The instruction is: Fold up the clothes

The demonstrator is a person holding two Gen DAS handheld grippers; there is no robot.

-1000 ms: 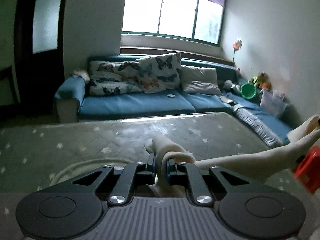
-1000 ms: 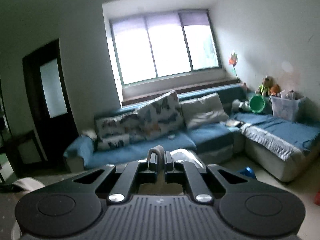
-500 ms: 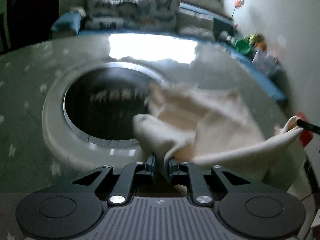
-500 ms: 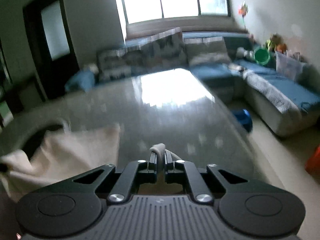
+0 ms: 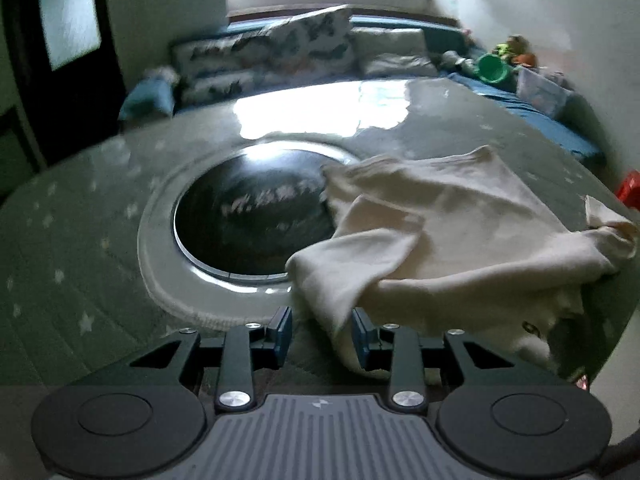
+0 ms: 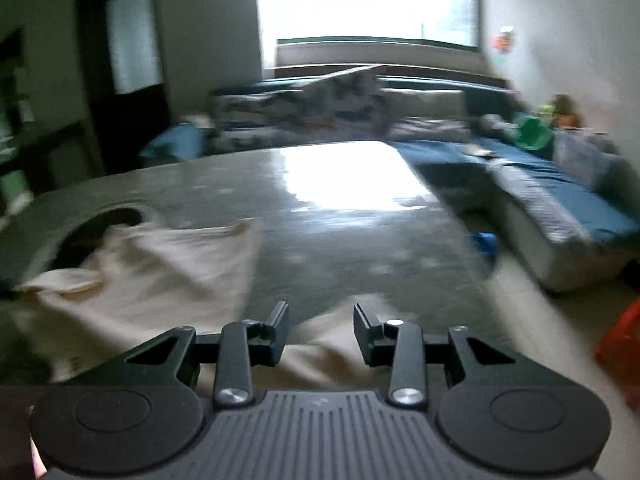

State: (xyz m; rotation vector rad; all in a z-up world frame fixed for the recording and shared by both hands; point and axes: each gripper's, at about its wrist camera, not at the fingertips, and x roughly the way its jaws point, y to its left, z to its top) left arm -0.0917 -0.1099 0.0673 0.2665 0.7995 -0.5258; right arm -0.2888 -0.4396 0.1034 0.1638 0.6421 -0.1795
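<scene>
A cream garment (image 5: 440, 232) lies rumpled on the grey star-patterned table (image 5: 80, 264), one edge over the table's round black inset (image 5: 252, 216). My left gripper (image 5: 322, 332) is low over the near edge of the cloth. Its jaws are opening, and a fold of the garment hangs loose between them, against the right pad. In the right wrist view the same garment (image 6: 152, 272) spreads to the left, and a corner of it lies under my right gripper (image 6: 320, 330). Those jaws are opening too, and the pads do not press on the cloth.
A blue sofa (image 6: 520, 168) with patterned cushions (image 5: 272, 56) runs along the far and right sides of the table. A green bucket (image 5: 494, 68) and toys sit at the far right. A red object (image 6: 620, 344) stands on the floor beside the table's right edge.
Both grippers came down toward the table with the garment, then let go of it: their jaws were shut on cloth before and now stand apart. The garment has dropped onto the table.
</scene>
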